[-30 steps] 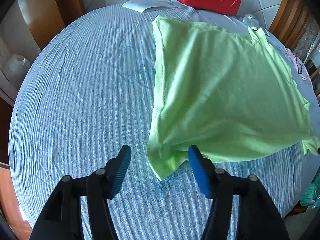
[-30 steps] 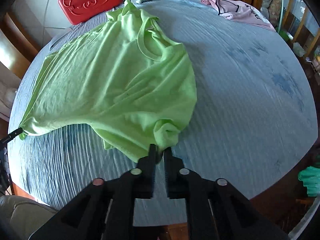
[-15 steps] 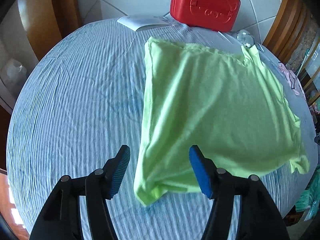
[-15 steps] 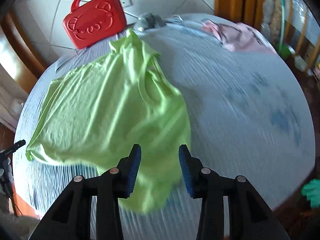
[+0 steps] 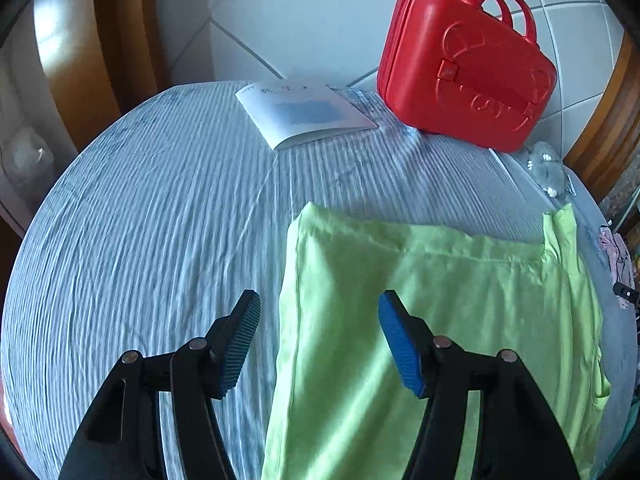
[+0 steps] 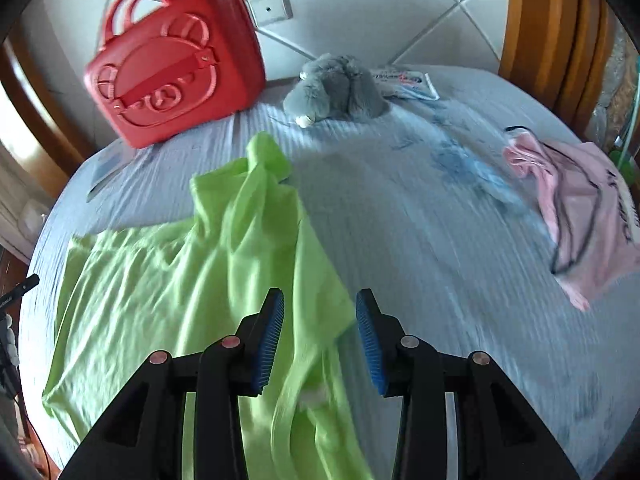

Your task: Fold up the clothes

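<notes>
A lime green shirt [image 5: 440, 320] lies on the blue striped tablecloth [image 5: 140, 220]. In the left wrist view my left gripper [image 5: 318, 340] is open and empty above the shirt's left edge. In the right wrist view the shirt [image 6: 180, 280] lies creased, with one end bunched toward the red case. My right gripper [image 6: 320, 340] is open and empty above the shirt's right edge. A pink garment [image 6: 580, 220] lies crumpled at the right.
A red plastic case [image 5: 464, 68] stands at the back of the table; it also shows in the right wrist view [image 6: 172, 68]. A white booklet [image 5: 304, 112] lies beside it. A grey plush toy [image 6: 336, 92] and a packet [image 6: 404, 80] lie at the back. Wooden chair backs [image 6: 560, 20] stand behind.
My right gripper has let go of the shirt's corner and opened. Both grippers have moved forward over the shirt, which has dropped onto the table.
</notes>
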`<action>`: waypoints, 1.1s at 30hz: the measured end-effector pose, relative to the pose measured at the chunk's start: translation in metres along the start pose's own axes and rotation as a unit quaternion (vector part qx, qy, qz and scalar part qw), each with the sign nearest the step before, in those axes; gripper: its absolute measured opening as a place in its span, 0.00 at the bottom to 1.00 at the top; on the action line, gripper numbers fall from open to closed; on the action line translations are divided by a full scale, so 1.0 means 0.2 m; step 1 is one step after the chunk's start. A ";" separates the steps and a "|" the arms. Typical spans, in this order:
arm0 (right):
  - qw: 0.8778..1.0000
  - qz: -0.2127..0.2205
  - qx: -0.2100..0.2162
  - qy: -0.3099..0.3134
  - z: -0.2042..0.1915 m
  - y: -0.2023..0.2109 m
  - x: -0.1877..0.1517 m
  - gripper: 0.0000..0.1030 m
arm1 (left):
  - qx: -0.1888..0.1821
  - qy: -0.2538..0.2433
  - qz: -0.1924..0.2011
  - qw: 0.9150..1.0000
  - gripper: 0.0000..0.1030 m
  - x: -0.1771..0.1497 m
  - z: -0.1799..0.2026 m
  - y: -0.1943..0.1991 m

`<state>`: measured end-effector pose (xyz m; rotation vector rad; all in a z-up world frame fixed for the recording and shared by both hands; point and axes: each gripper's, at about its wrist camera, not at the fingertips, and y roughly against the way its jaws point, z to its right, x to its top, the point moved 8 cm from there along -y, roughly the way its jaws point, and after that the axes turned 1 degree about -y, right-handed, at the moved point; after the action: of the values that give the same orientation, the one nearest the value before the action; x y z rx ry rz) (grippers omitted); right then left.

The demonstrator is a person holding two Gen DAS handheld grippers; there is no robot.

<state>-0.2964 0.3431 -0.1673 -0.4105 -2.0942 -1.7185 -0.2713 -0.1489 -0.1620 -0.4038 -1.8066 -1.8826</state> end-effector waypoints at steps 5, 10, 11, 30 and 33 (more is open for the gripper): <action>0.999 -0.040 0.009 0.004 -0.03 -0.28 0.12 0.36 | -0.003 -0.014 -0.010 1.000 0.61 0.15 -0.01 -0.22; 0.996 -0.064 -0.027 0.060 -0.08 -0.43 0.12 0.01 | 0.001 -0.015 -0.019 1.000 0.61 0.18 0.00 -0.39; 0.995 -0.059 -0.034 0.068 -0.09 -0.42 0.13 0.01 | 0.004 -0.017 -0.022 1.000 0.60 0.18 0.00 -0.41; 1.000 -0.026 0.008 -0.009 -0.10 -0.41 0.47 0.51 | 0.019 -0.018 -0.025 0.999 0.56 0.18 -0.03 -0.45; 0.997 -0.073 0.001 0.031 -0.18 -0.55 0.44 0.07 | 0.019 -0.016 -0.029 0.999 0.56 0.18 -0.04 -0.46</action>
<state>-0.4195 0.2835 -0.2142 -0.2038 -2.1276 -1.7863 -0.3491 -0.1623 -0.2214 -0.3731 -1.8917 -1.8877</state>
